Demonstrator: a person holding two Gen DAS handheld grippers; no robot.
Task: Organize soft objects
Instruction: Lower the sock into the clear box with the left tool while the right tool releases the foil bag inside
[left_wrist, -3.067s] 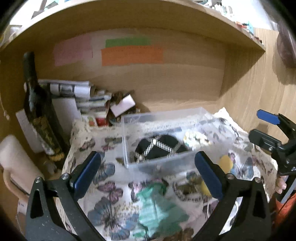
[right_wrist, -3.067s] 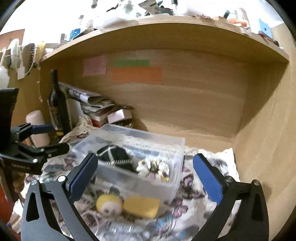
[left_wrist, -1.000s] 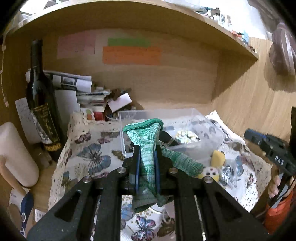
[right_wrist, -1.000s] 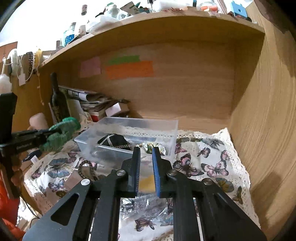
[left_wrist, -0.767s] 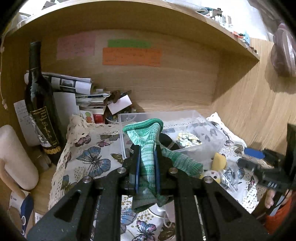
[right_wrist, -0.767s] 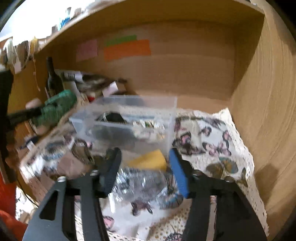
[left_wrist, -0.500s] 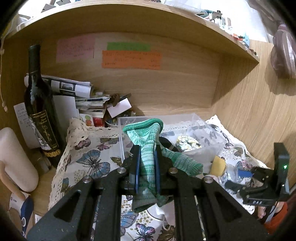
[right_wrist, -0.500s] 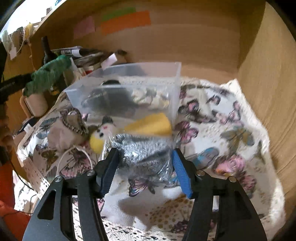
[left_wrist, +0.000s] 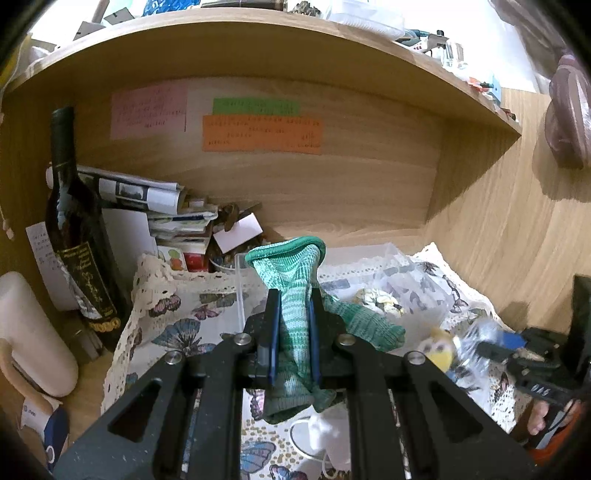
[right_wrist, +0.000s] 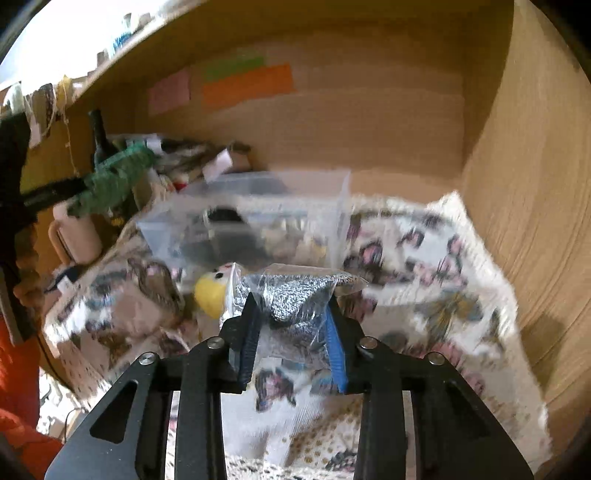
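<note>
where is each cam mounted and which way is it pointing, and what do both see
Left wrist: on the left gripper, looking forward into the wooden shelf nook; its black jaws pinch a green knitted sock.
Right wrist: on the right gripper, facing the same nook from further right; its jaws squeeze a grey fabric in a clear plastic bag.
Shared: the clear plastic bin, the butterfly-print cloth, the orange paper note, and each other's gripper.

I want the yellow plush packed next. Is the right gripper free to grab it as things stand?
Probably not yet: the right gripper is shut on a bagged grey fabric. The yellow plush lies close beside it, unobstructed, so releasing the bag first should allow it.
</note>
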